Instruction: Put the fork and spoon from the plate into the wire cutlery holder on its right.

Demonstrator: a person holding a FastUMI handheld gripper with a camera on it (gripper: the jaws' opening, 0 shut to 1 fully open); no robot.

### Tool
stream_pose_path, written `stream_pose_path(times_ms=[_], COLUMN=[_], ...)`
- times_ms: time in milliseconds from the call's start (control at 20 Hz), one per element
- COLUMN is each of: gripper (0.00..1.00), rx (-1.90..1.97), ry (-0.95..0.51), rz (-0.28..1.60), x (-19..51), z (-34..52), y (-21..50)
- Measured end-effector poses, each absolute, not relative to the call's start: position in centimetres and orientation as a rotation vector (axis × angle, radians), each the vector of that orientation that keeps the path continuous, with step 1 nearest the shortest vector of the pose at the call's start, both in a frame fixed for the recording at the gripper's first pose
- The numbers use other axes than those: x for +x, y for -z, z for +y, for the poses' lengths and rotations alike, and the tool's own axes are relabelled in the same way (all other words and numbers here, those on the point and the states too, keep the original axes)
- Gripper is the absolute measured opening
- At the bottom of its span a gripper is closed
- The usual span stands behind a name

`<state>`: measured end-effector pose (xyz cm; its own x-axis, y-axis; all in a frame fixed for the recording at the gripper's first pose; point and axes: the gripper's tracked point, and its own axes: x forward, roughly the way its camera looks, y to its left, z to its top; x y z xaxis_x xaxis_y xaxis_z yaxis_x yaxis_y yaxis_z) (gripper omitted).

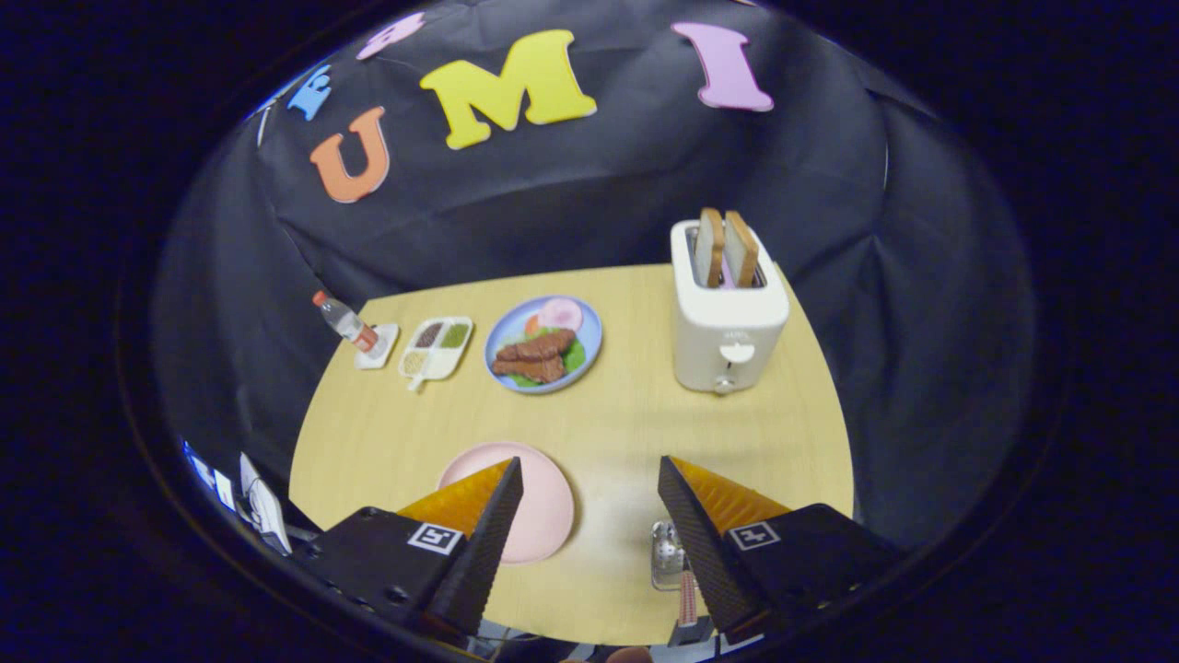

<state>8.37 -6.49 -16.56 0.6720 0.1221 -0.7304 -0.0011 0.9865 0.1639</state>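
My gripper (589,460) is open above the near part of the wooden table (626,424), with nothing between its fingers. A pink plate (539,506) lies under and just beside the left finger, which hides part of it; the part that shows is bare. The metal cutlery holder (667,552) stands right of the plate, tight against the inner side of the right finger. A red-and-white patterned handle (686,603) sticks out at the holder towards me. I cannot tell whether it belongs to the fork or the spoon.
Beyond the fingers stand a white toaster (728,322) with two bread slices, a blue plate of food (543,345), a small divided white dish (436,348) and a small bottle (345,322) on a white coaster. Black cloth walls surround the table.
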Motion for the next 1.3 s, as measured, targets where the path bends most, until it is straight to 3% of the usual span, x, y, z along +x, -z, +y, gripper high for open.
stream_pose_path(times_ms=[300, 650, 1300], gripper=[0.94, 0.96, 0.96], rx=[0.116, 0.098, 0.075], ry=[-0.053, 0.094, 0.104], rz=[0.4, 0.0, -0.127], x=[8.0, 2.5, -3.4], z=[-3.9, -3.1, -0.2], y=[7.1, -1.1, -6.1])
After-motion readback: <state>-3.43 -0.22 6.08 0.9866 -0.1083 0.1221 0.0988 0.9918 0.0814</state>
